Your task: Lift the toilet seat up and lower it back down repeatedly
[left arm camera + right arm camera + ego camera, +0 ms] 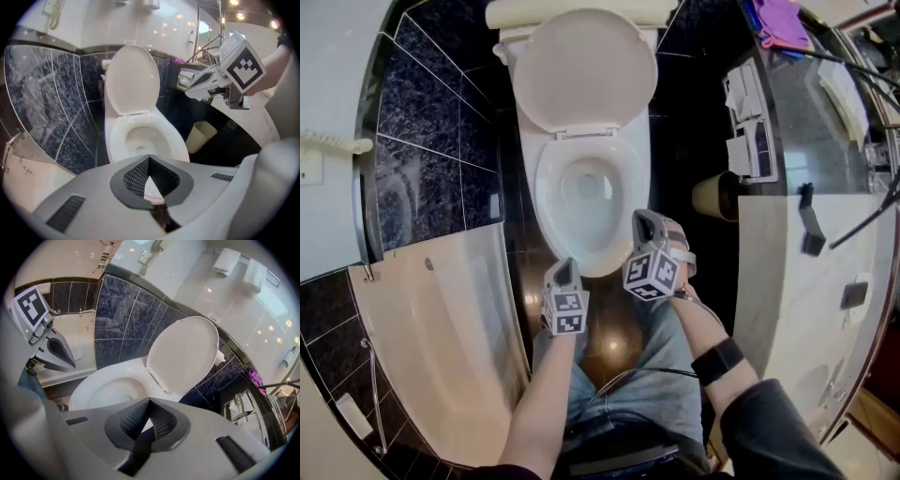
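The toilet seat (546, 192) appeared to lie down on the bowl, with the lid (584, 67) raised upright against the tank behind it. Just in front of the bowl's near rim, the left gripper (565, 269) and the right gripper (645, 221) hovered side by side, each with jaws closed tip to tip on nothing. A bathtub (441, 319) lay to the left, and a small bin (717, 195) stood by the counter (787, 272) on the right.

R claw (149, 400) shut (empty) w/ toilet lid (185, 355) up behind.
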Motion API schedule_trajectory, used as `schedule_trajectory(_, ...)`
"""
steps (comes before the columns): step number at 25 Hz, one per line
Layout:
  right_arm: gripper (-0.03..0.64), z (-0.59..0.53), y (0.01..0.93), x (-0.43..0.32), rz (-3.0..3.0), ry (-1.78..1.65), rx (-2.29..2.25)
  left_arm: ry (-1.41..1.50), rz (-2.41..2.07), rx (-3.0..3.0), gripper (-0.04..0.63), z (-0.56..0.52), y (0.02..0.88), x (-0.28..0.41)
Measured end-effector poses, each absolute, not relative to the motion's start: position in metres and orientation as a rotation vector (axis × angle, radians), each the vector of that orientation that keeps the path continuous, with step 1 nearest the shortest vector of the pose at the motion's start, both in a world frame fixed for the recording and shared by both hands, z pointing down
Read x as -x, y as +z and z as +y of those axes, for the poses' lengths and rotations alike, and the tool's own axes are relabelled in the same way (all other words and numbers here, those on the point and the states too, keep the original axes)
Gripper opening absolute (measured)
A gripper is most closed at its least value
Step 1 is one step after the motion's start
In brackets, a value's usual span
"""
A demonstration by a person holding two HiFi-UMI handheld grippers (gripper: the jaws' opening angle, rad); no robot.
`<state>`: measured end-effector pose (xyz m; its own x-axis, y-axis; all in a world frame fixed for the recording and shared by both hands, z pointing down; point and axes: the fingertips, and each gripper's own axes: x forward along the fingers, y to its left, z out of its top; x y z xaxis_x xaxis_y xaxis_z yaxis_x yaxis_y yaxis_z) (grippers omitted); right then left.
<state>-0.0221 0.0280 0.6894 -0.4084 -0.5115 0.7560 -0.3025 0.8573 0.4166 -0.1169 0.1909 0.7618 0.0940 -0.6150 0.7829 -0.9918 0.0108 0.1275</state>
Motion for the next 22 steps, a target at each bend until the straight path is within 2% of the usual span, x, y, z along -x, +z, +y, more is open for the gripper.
schedule_trajectory(11,0.017,0.064,0.482,0.044,-2.151,-0.053,-0.814,0.562,-1.774,-1.859,-0.005,0.173,0.48,0.198)
schedule_trajectory(16,0.018,0.067,0.417,0.038,-2.237,0.064,-0.911,0.524,-1.835,-1.913,-0.003,0.175,0.404,0.221)
schedule_trajectory(22,0.018,0.067,0.356,0.005,-2.339,0.198,-0.996,0.514,-1.873,-1.986,-0.003,0.17,0.344,0.217)
